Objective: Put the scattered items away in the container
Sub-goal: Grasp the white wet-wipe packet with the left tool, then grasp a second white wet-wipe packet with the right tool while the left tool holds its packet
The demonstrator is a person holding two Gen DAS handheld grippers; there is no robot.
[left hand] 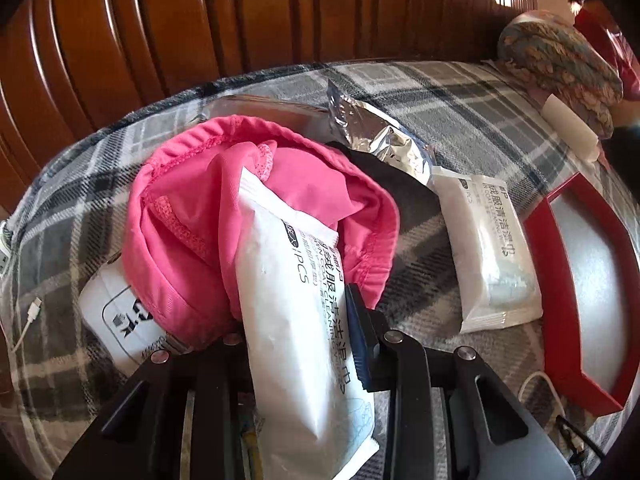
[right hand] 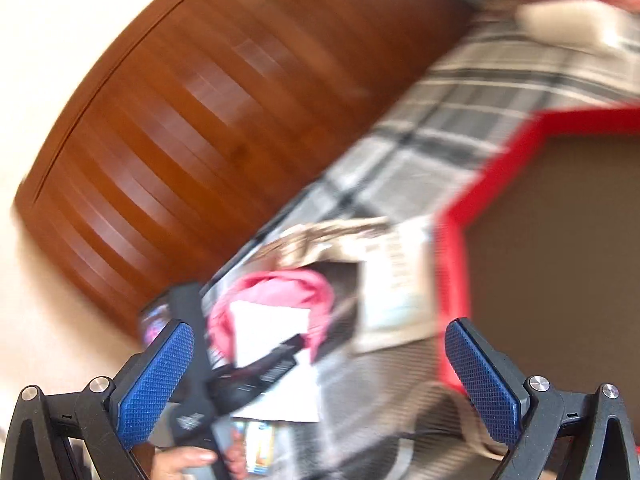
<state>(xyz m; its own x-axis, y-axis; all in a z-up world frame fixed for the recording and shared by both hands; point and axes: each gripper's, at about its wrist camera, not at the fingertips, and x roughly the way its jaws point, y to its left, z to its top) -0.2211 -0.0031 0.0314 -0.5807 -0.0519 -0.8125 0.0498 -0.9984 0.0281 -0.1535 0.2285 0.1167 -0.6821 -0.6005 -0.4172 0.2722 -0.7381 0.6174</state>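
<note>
At the far left of the left wrist view I saw a thin white charging cable (left hand: 28, 316) lying on the grey plaid blanket (left hand: 460, 120) that covered the bed. Just right of it, a white printed packet (left hand: 116, 320) was half buried under the bright pink crumpled fabric garment (left hand: 192, 240). My left claw (left hand: 298, 344) was clamped narrowly on a long white wet-wipe pouch (left hand: 288, 304), whose far end lay against the pink garment. A crinkled silver foil pouch (left hand: 372, 136) lay farther off, and a second white wipe pouch (left hand: 488, 248) lay flat to the right, just beside the red-rimmed octagonal tray (left hand: 560, 288) at the right edge. In the blurred right wrist view, my right claw (right hand: 320, 384) stood wide apart with nothing between its blue pads (right hand: 160, 380), near the same red tray (right hand: 452, 280).
</note>
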